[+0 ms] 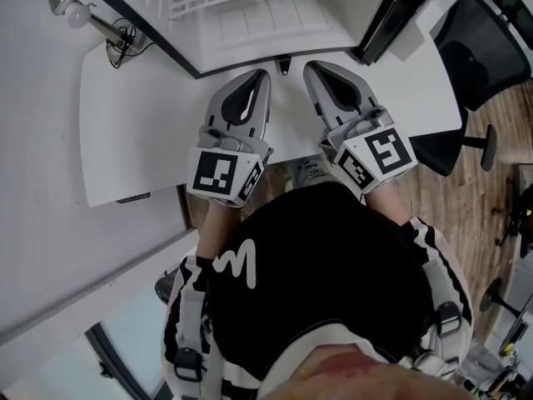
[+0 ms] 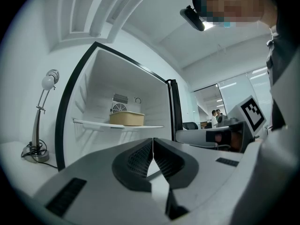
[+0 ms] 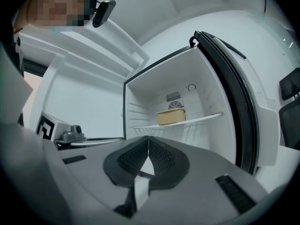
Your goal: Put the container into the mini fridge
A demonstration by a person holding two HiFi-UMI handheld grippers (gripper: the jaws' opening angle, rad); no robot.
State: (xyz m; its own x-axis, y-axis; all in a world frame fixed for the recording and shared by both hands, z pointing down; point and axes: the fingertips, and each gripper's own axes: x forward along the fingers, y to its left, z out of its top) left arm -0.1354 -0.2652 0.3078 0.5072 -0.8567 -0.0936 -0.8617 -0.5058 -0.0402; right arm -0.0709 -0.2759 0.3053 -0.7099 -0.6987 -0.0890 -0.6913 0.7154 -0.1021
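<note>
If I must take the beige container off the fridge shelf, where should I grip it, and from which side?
Probably the front top edge, coming level through the open front. The container is low and wide, upright on the shelf, its long side facing out; the walls of the fridge close off the other sides.

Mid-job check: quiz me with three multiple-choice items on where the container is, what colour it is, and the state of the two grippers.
1. Where is the container?
A) on the shelf inside the mini fridge
B) on the floor
C) on top of the fridge

2. What colour is the container?
A) red
B) pale tan
C) black

3. How do the left gripper and the right gripper stand?
A) both open
B) both shut, empty
C) both shut on the container

Answers:
1 A: it sits on the shelf in the open fridge.
2 B: its tan wall shows in both gripper views.
3 B: each pair of pads meets with nothing between.
</note>
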